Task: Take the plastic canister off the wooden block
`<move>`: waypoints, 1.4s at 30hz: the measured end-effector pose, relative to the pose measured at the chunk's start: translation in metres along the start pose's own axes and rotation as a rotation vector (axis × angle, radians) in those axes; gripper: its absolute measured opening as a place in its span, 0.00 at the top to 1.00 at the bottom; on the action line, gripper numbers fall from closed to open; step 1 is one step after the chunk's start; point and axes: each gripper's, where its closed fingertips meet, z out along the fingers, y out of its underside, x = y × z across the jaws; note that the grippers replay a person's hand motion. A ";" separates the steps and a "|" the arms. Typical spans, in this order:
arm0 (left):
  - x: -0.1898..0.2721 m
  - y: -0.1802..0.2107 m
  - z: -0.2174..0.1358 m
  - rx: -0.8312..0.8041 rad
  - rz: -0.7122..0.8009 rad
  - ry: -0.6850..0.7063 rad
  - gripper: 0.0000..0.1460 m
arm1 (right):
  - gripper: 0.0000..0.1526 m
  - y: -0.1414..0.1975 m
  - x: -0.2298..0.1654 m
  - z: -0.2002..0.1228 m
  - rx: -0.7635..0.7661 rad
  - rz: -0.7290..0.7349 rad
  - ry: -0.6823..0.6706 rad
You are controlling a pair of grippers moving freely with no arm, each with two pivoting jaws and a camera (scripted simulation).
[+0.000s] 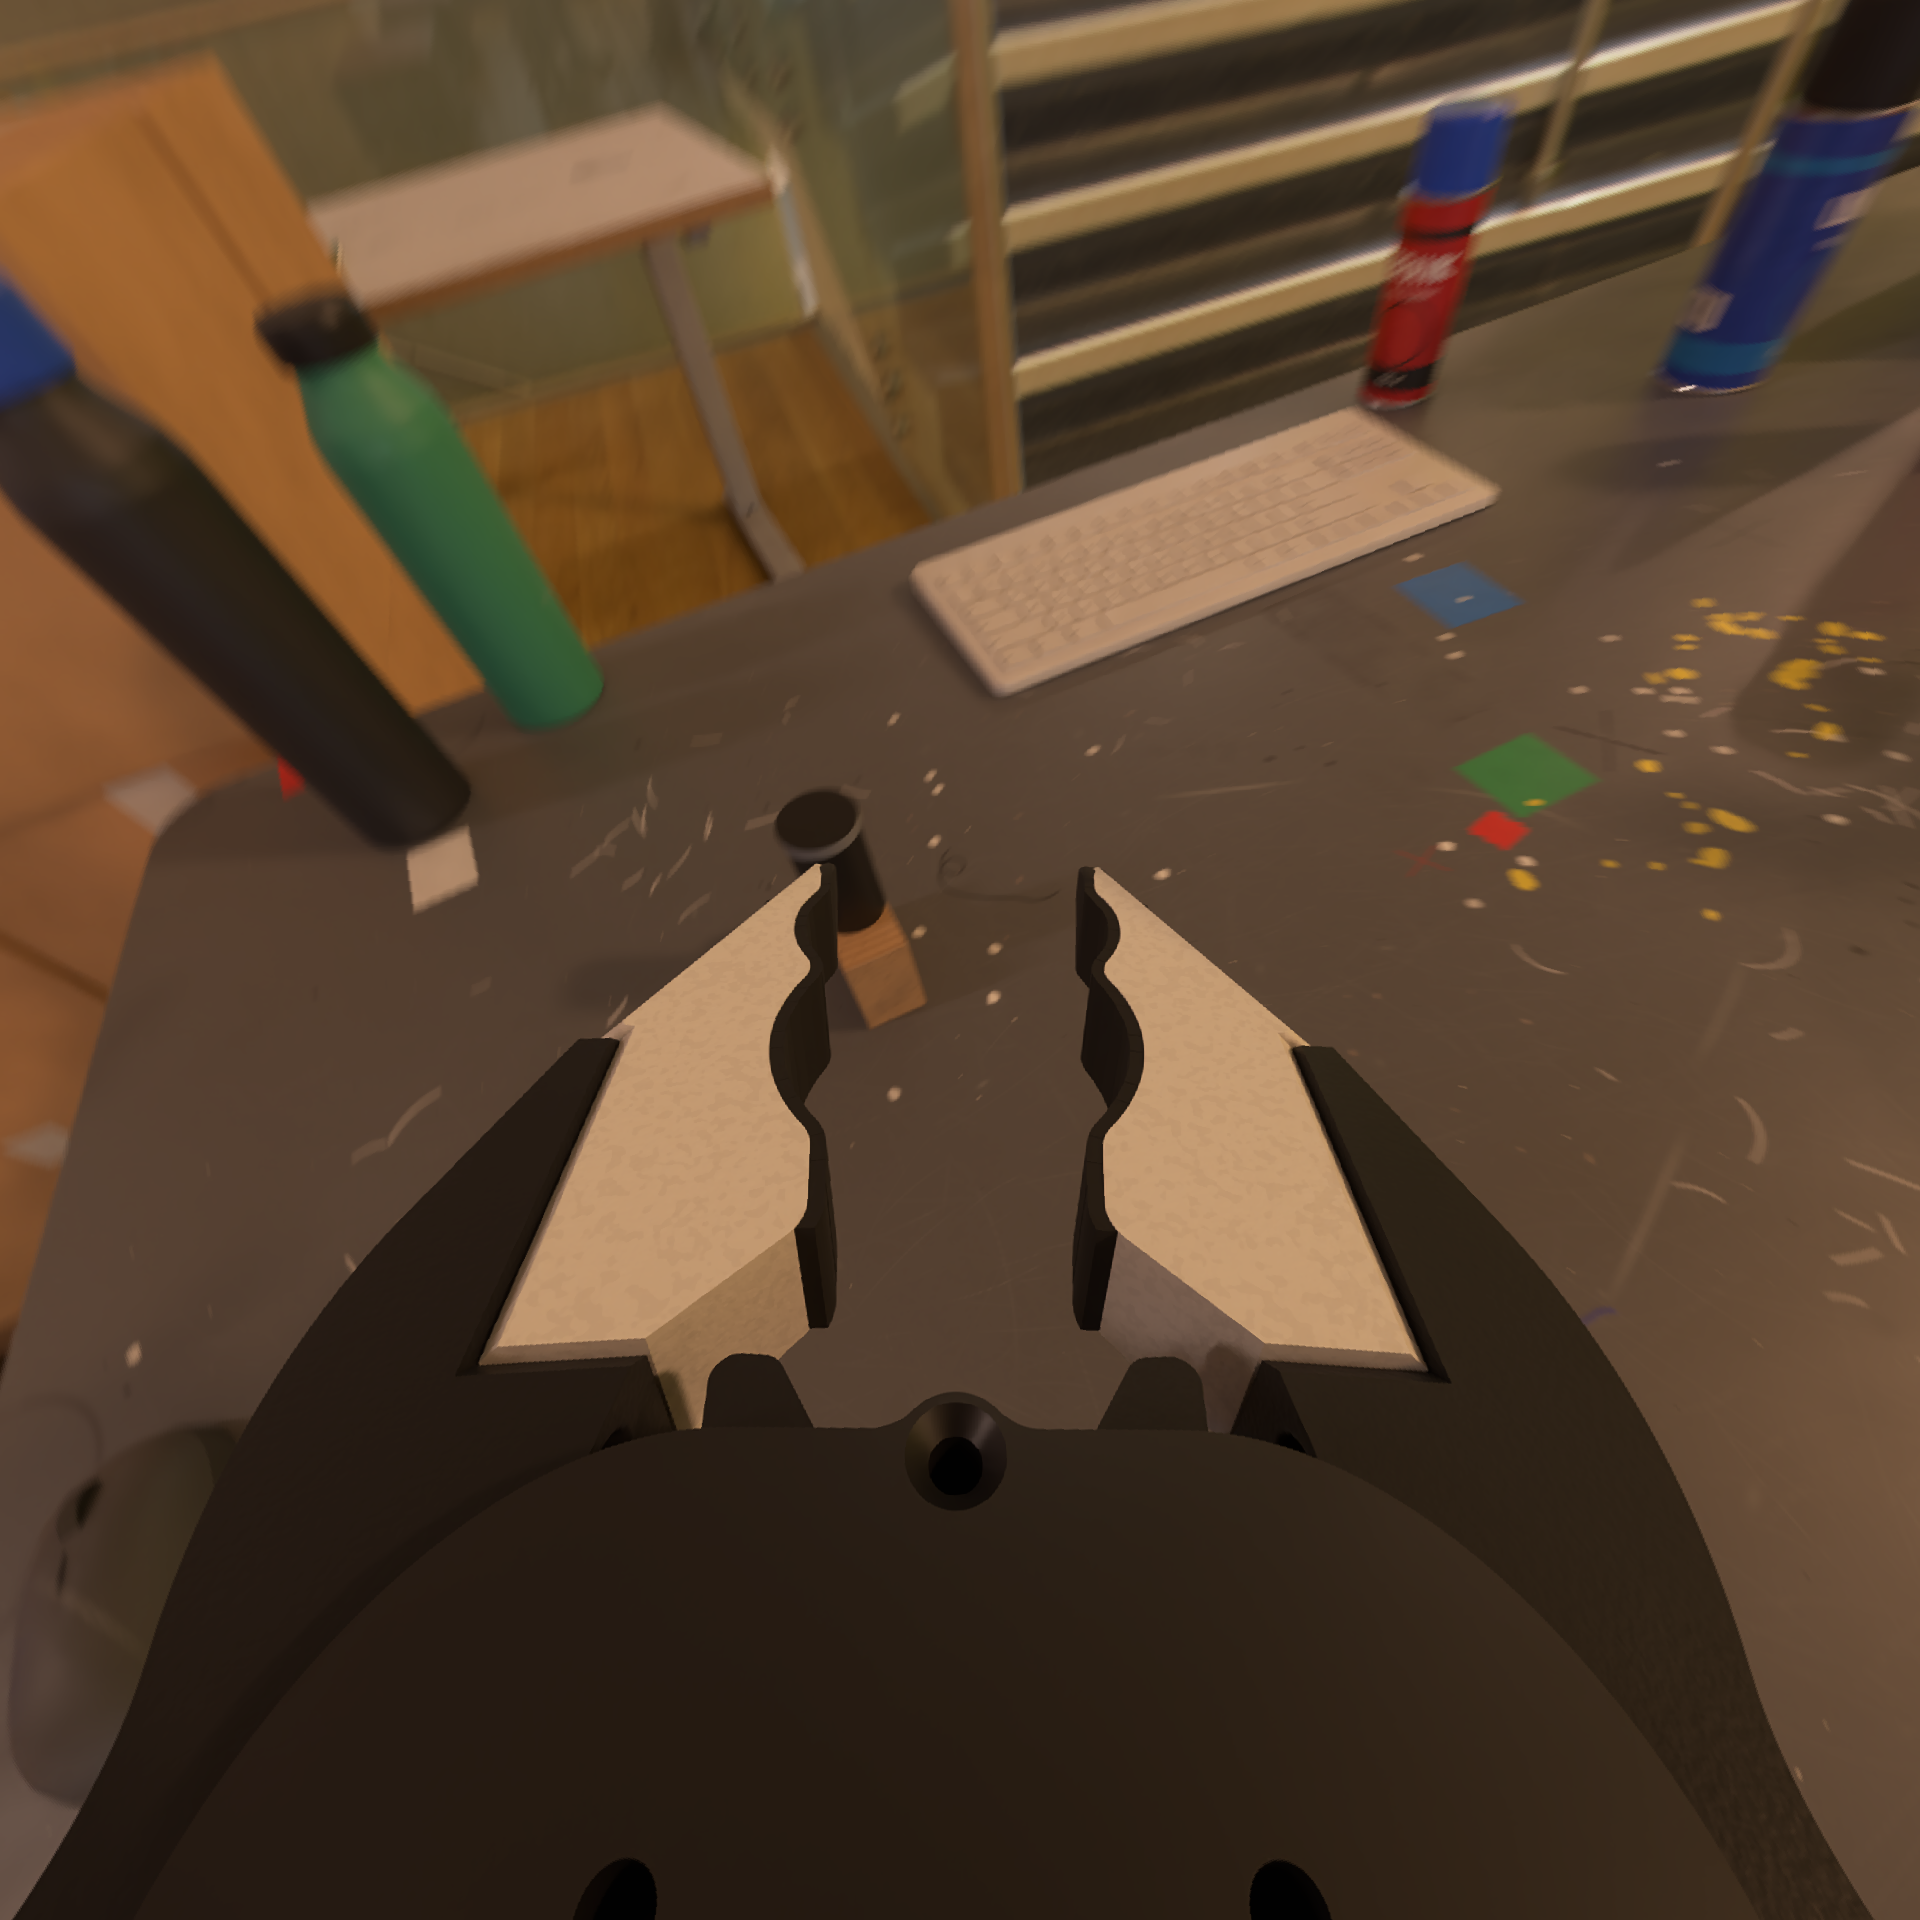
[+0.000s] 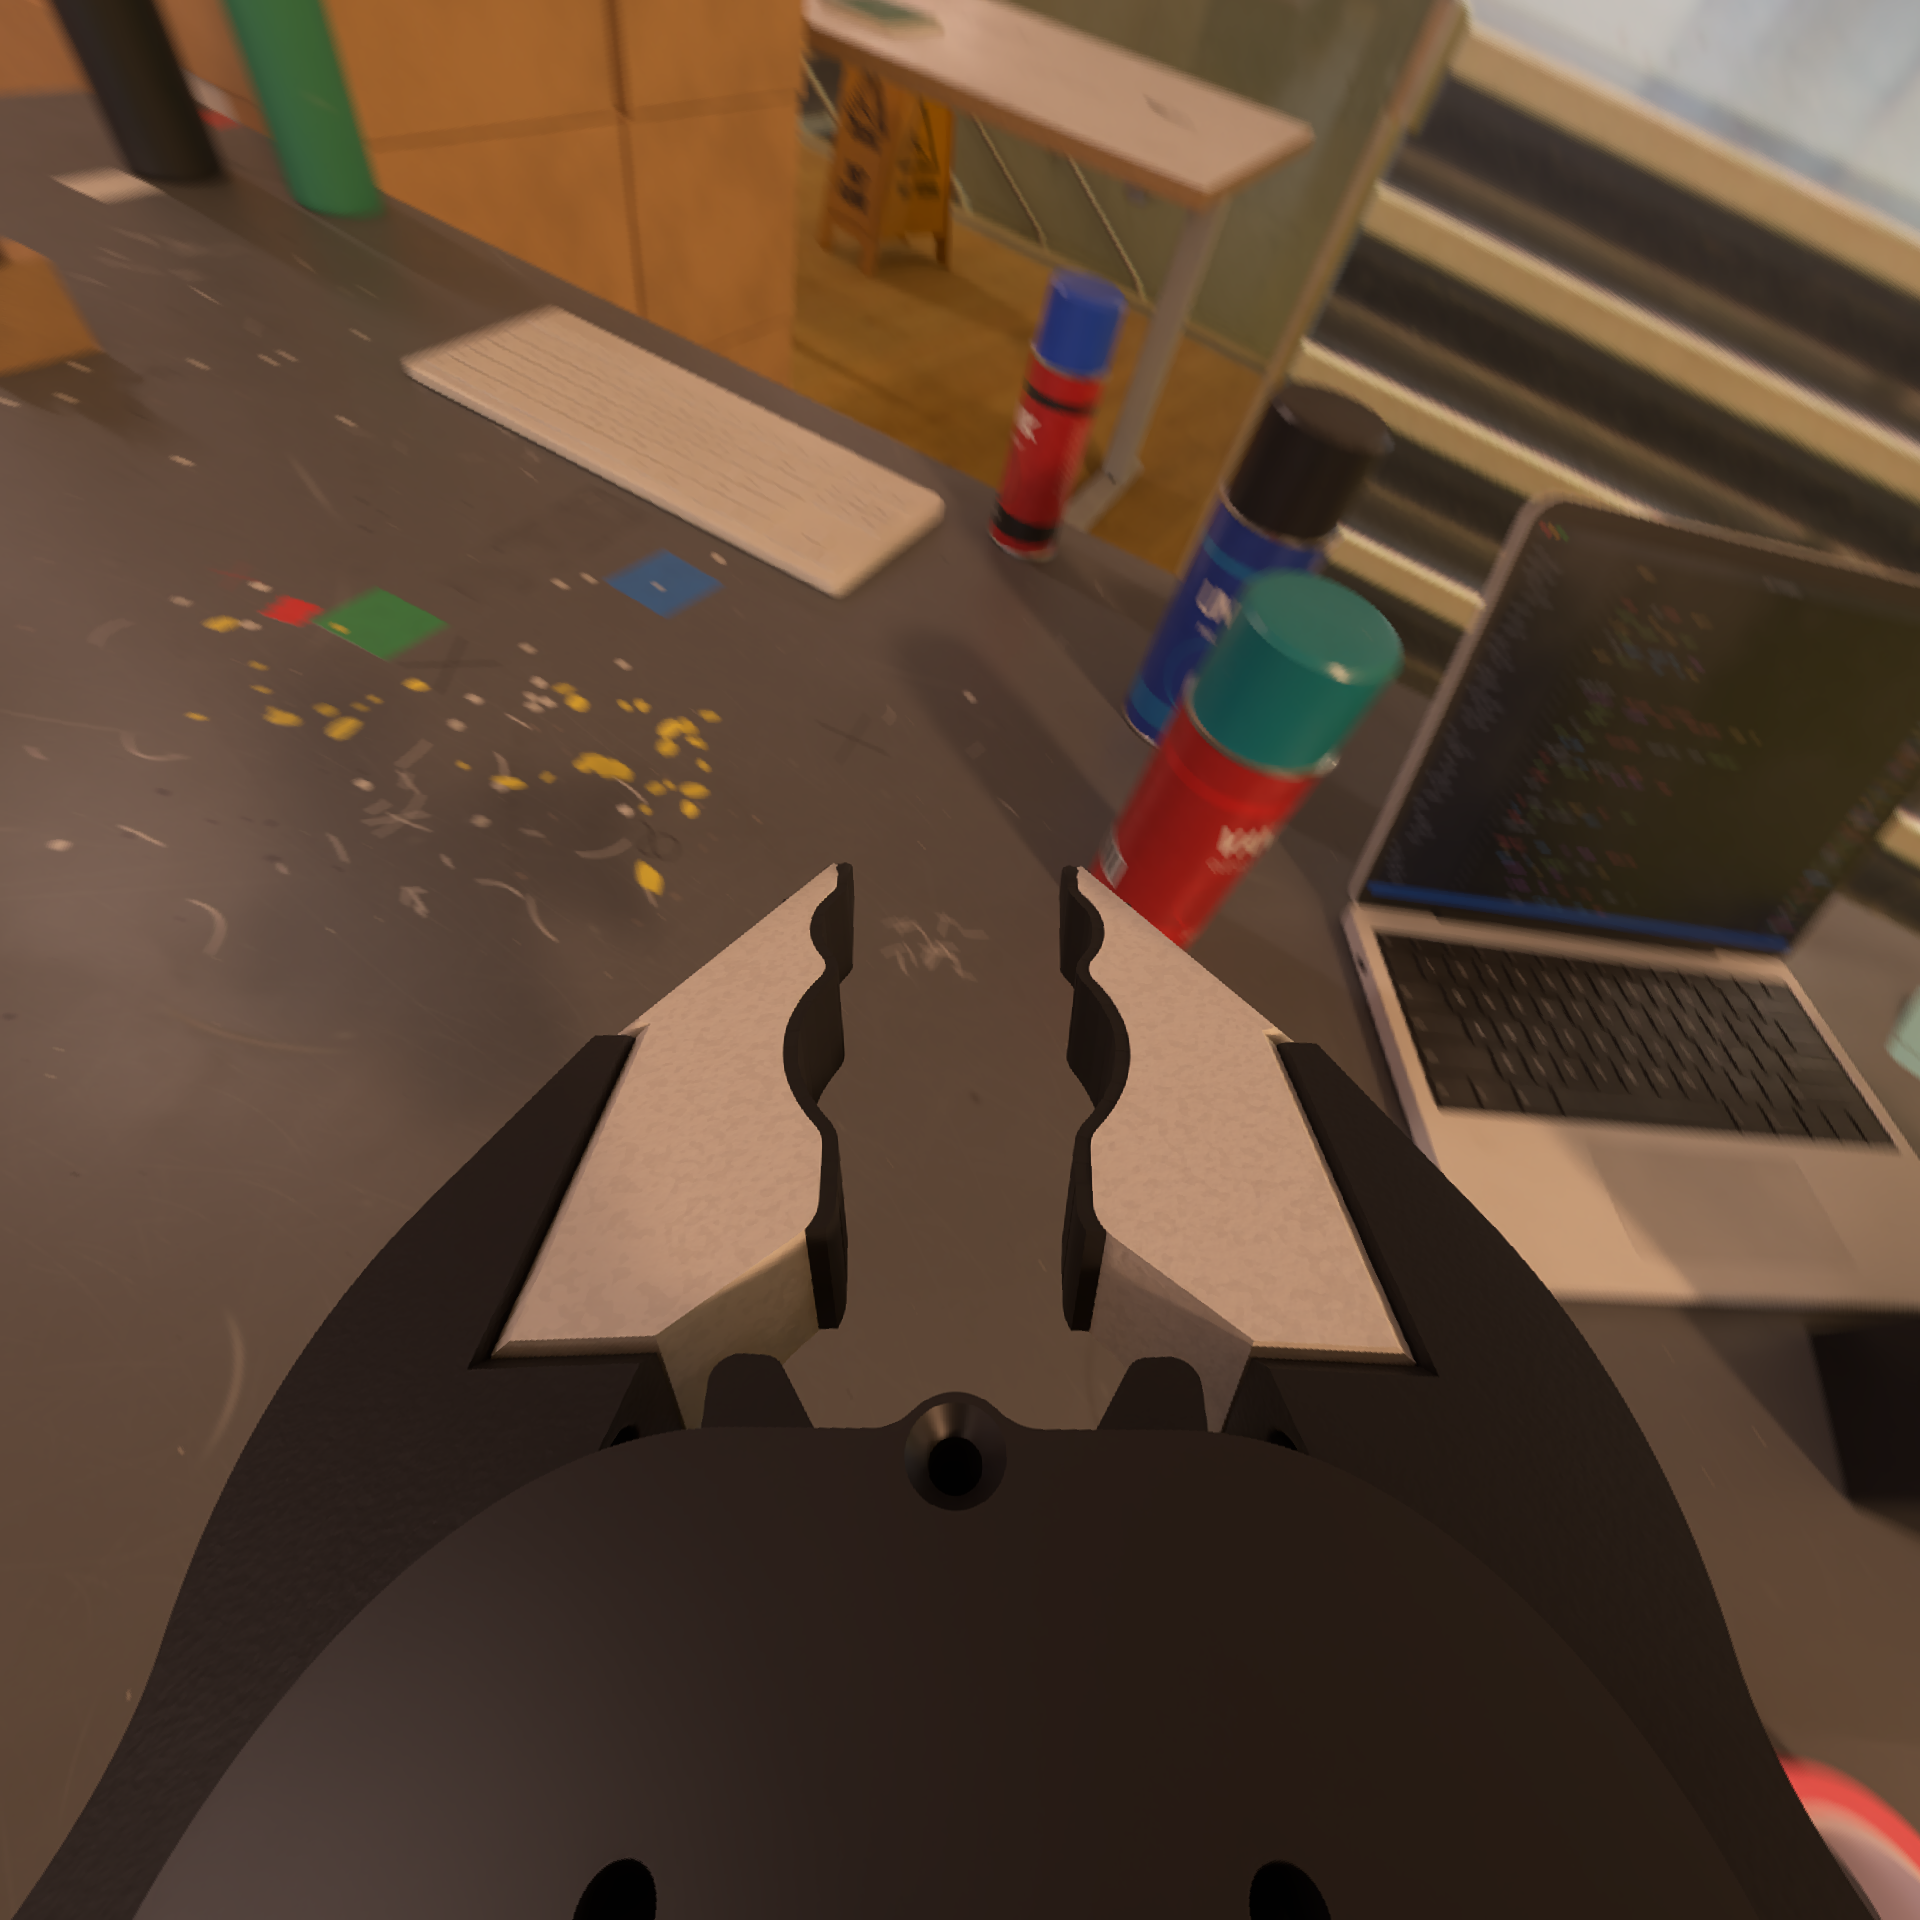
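Observation:
A small black plastic canister (image 1: 831, 847) stands on a small wooden block (image 1: 885, 971) on the dark grey table (image 1: 1195, 935). My left gripper (image 1: 954, 878) is open and empty, above the table. The canister and block lie just beyond its left fingertip, which hides part of them. My right gripper (image 2: 954, 878) is open and empty over a bare part of the table. A wooden block edge (image 2: 31, 307) shows at the far left of the right wrist view; the canister does not show there.
A white keyboard (image 1: 1205, 540), green bottle (image 1: 436, 520), black bottle (image 1: 208, 613) and spray cans (image 1: 1429, 260) stand near the table's far edge. An open laptop (image 2: 1621, 935) and two spray cans (image 2: 1236, 748) are right of my right gripper. Coloured squares (image 1: 1525, 774) mark the table.

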 end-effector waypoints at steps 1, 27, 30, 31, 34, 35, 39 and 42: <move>-0.010 0.007 0.010 -0.038 -0.040 -0.021 0.67 | 0.74 -0.006 -0.011 0.005 0.033 -0.015 -0.023; -0.056 0.072 0.163 -0.175 -0.177 -0.383 0.66 | 0.77 0.012 -0.079 0.028 -0.122 -0.135 -0.153; -0.058 0.073 0.166 -0.186 -0.177 -0.389 0.67 | 0.77 0.014 -0.081 0.029 -0.131 -0.143 -0.163; -0.058 0.073 0.167 -0.186 -0.172 -0.389 0.69 | 0.77 0.015 -0.083 0.029 -0.135 -0.145 -0.167; -0.058 0.072 0.167 -0.174 -0.153 -0.382 0.75 | 0.78 0.017 -0.085 0.030 -0.141 -0.149 -0.175; -0.057 0.072 0.167 -0.173 -0.150 -0.377 0.75 | 0.78 0.018 -0.086 0.030 -0.141 -0.148 -0.178; -0.050 0.070 0.158 -0.159 -0.150 -0.334 0.75 | 0.78 0.020 -0.090 0.031 -0.141 -0.137 -0.199; -0.041 0.057 0.139 -0.115 -0.125 -0.304 0.75 | 0.78 0.018 -0.100 0.034 -0.132 -0.127 -0.241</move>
